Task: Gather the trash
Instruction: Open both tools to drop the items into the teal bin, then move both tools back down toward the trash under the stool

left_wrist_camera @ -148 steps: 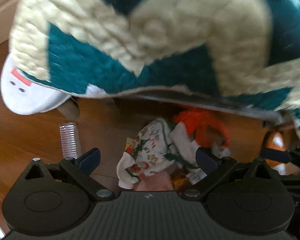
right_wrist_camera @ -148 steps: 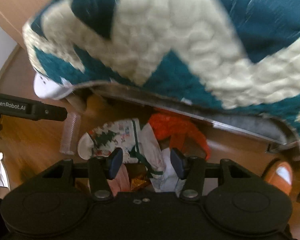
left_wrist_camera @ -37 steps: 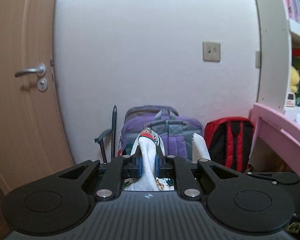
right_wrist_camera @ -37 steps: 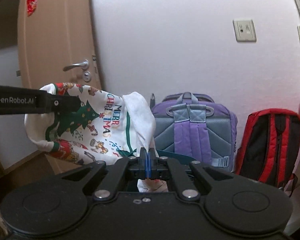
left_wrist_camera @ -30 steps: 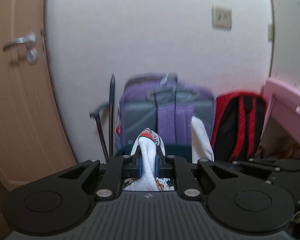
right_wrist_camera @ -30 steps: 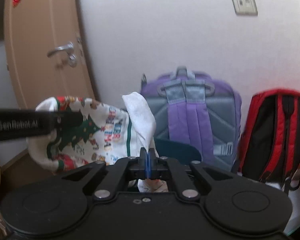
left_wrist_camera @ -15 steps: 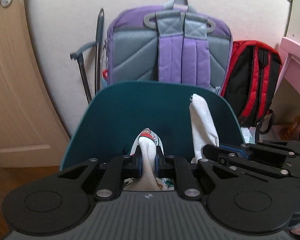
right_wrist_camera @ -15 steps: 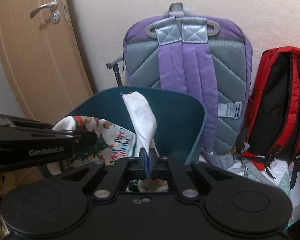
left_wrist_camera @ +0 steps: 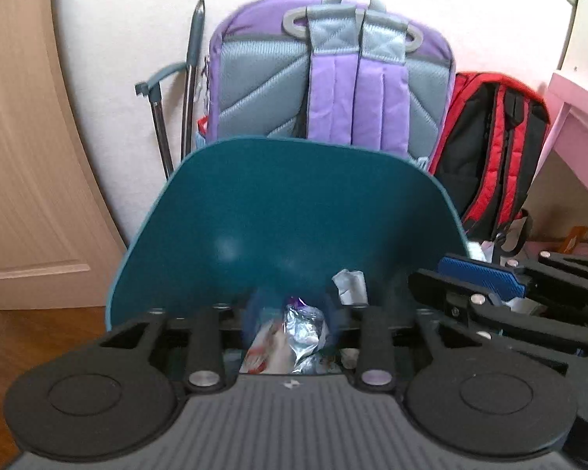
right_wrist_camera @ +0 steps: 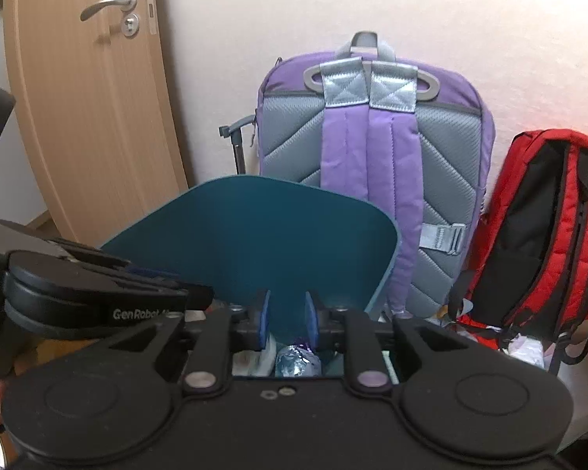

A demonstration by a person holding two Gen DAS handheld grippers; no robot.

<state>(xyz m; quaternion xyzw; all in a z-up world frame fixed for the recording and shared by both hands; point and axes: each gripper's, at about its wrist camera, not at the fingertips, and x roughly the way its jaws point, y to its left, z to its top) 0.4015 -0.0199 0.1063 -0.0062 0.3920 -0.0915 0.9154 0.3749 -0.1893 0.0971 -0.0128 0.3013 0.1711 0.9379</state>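
Observation:
A teal bin stands before me with its lid tipped up against the backpacks. Inside lie a crumpled silver foil wrapper, a white scrap and a white and red printed piece, only partly visible. My left gripper hangs over the bin mouth, its jaws opening and blurred, with nothing pressed between the pads. My right gripper is beside it over the bin, jaws opening too, with an empty gap. Each gripper shows in the other's view: the right gripper and the left gripper.
A purple and grey backpack leans on the wall behind the bin. A red and black backpack is to its right. A wooden door is at the left, a pink desk at the right.
Both grippers came down over the teal bin and opened. The white Christmas-print bag they held between them has left both pairs of pads and dropped from sight.

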